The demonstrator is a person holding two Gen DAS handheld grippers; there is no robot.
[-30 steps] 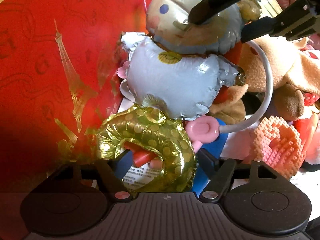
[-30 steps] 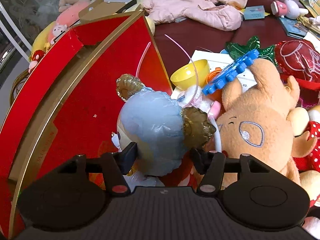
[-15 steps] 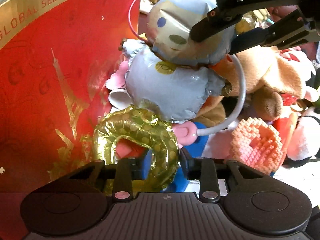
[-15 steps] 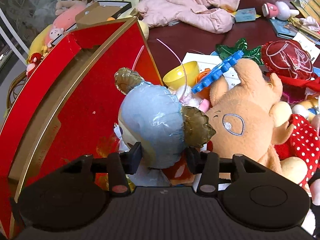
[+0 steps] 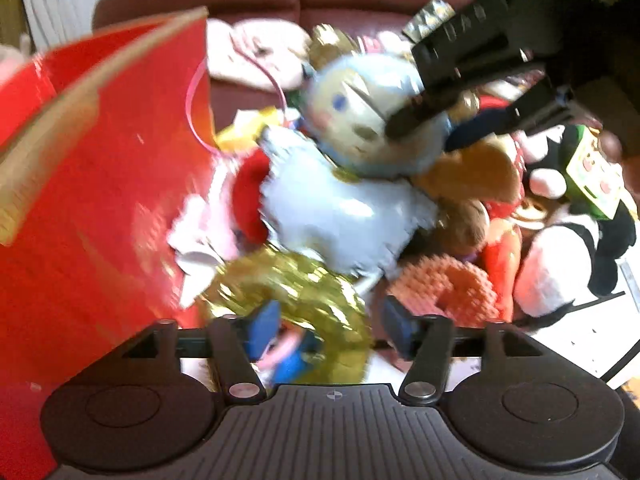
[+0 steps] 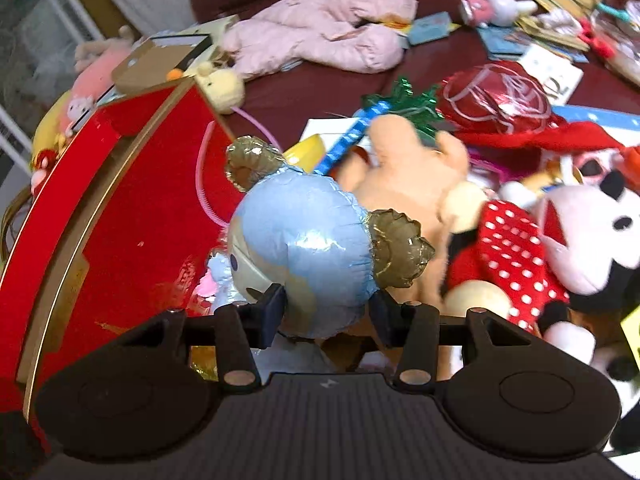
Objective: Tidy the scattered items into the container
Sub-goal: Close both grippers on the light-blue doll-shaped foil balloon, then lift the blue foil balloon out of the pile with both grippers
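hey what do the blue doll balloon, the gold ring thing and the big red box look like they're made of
Blue doll balloon: looks like metallised foil film, shiny, with creases and crimped seams. Gold ring balloon: likely the same foil, glittery gold, though blurred here. Red box: seems to be glossy printed cardboard with gold trim, judging by its stiff, flat wall and raw brown edge.

Box (image 6: 132,216) at left, doll balloon (image 6: 304,248) beside it, plush toys (image 6: 520,240) right, jacket (image 6: 332,36) probably behind.

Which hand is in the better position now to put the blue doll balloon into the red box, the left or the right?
Right. The right tool is closed on the blue doll balloon at its head, beside the red box. The left tool, whose jaws have just been opening, stands open around the gold balloon.
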